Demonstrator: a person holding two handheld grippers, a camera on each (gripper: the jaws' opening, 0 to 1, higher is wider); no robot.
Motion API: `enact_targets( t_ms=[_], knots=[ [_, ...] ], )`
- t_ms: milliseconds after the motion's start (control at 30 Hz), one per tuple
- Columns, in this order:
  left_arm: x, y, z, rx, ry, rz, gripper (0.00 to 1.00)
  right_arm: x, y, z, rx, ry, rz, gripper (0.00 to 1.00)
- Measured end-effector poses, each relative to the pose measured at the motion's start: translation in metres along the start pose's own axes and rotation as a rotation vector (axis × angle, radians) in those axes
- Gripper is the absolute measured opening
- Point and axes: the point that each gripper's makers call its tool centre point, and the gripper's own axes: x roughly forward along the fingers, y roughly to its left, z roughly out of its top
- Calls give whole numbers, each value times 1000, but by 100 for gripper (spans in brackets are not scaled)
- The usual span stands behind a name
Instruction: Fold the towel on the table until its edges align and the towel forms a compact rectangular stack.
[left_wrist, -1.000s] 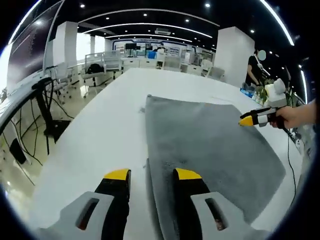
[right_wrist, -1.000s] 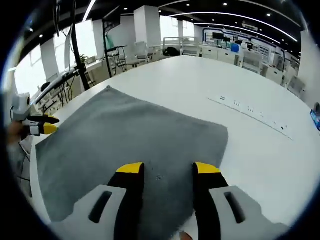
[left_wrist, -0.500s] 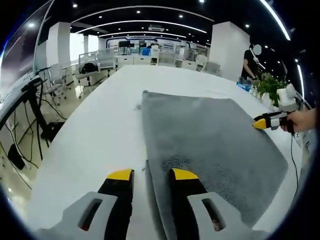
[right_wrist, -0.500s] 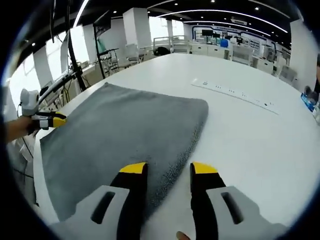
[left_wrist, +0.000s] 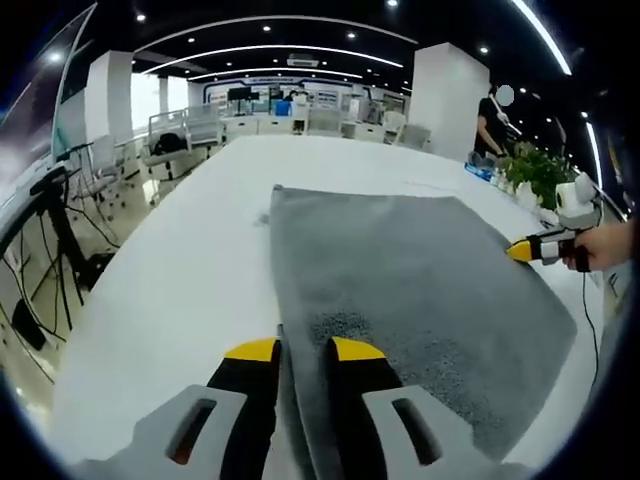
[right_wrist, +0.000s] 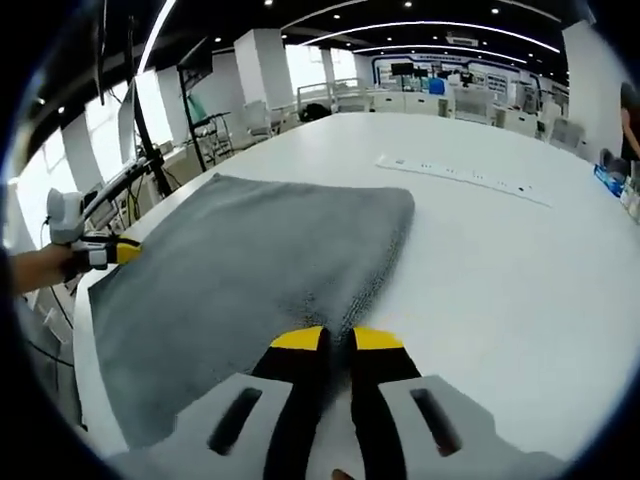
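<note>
A grey towel (left_wrist: 400, 270) lies flat on the white table (left_wrist: 180, 250). In the left gripper view my left gripper (left_wrist: 303, 350) has its jaws drawn in on the towel's near left edge. Across the towel, my right gripper (left_wrist: 522, 251) pinches the right edge, held by a hand. In the right gripper view the towel (right_wrist: 250, 250) spreads to the left, and my right gripper (right_wrist: 338, 340) is shut on its near edge. My left gripper (right_wrist: 122, 253) holds the far left edge there.
A long power strip (right_wrist: 460, 172) lies on the table (right_wrist: 500, 260) beyond the towel. Plants (left_wrist: 530, 170) and a standing person (left_wrist: 495, 125) are off the right side. Cables and a stand (left_wrist: 50, 250) are on the floor beyond the left table edge.
Both grippers' jaws have come together on the towel's edges; one second ago both stood wide open. The right gripper went from over the towel to its edge.
</note>
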Motion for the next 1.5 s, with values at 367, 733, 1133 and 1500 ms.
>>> enact_targets(
  t_ms=[367,733,1133,1500],
  knots=[
    [22,-38,10,-3,19,-70,7,-28,-27,-15,27,3,-54,5],
    [28,-122,20,136,22,-123,6,-76,-84,-40,63,0,-135,5],
    [41,-204,22,228,71,-235,6,-132,-150,-65,125,-15,-207,5],
    [50,-264,20,294,74,-296,5,-168,-208,-80,161,-7,-245,5]
  ],
)
